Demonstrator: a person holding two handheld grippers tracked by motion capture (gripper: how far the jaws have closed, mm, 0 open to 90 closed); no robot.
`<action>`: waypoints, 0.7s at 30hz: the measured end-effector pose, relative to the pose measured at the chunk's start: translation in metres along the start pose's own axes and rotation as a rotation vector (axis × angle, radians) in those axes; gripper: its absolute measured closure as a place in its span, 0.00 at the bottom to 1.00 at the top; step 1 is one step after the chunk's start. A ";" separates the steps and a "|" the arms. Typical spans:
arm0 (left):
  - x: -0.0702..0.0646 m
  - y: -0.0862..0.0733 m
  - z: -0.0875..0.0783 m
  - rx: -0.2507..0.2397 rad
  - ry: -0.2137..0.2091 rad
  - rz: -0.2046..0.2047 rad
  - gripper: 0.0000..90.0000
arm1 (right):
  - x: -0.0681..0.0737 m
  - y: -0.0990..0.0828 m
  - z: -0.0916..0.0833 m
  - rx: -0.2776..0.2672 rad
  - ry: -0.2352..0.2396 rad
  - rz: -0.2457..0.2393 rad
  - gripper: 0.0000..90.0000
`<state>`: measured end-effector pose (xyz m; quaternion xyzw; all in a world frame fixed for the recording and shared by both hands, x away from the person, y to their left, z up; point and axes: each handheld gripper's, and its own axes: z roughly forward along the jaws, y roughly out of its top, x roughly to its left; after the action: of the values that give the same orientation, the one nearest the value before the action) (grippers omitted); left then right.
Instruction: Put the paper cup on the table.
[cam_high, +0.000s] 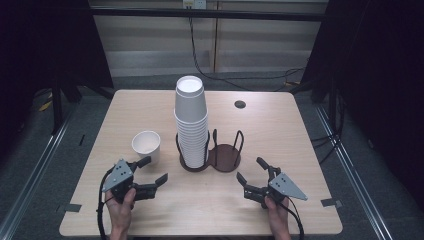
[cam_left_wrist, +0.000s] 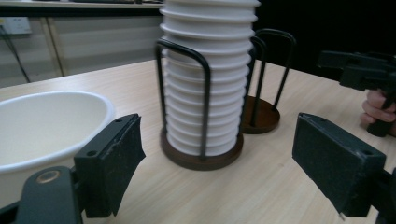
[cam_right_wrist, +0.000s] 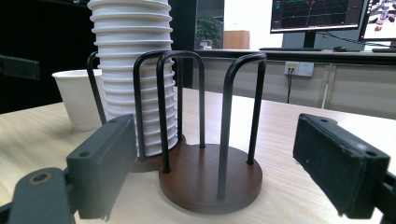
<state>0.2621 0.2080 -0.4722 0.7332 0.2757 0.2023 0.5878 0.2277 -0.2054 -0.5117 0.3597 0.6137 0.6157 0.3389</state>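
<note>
The left gripper (cam_high: 153, 170) rests low over the table (cam_high: 280, 135) with its jaws spread and nothing between them; the single white cup (cam_high: 146, 146) stands upright just beyond and to the outside of its far jaw, close but apart from it. In the left gripper view this cup (cam_left_wrist: 46, 130) sits beside the left-hand pad, not between the pads. The right gripper (cam_high: 251, 169) is likewise released and empty, pointing at the empty holder (cam_high: 226, 156), which stands just ahead of it. Beside that, farther from the right gripper, the tall stack of cups (cam_high: 191, 120) fills the other holder (cam_high: 192, 162).

As I judge it, the step in hand is the approach to the loose cup, with no grasp made yet. The next move calls for swinging the left jaws outward so the cup wall comes between them, then closing gently, since thin paper will likely crush, and lifting it toward the empty holder.
</note>
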 end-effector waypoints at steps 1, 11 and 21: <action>-0.003 -0.002 0.003 0.003 0.013 0.015 0.18 | 0.000 0.000 0.000 0.000 0.000 0.000 0.15; -0.036 -0.012 0.021 -0.081 -0.027 -0.031 0.18 | 0.000 0.000 0.000 -0.001 0.001 -0.001 0.14; -0.056 -0.031 0.026 -0.140 0.006 0.020 0.17 | 0.000 0.000 0.000 -0.001 -0.003 0.000 0.14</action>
<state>0.2302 0.1577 -0.5070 0.6922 0.2555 0.2292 0.6348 0.2275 -0.2053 -0.5118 0.3604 0.6129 0.6156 0.3400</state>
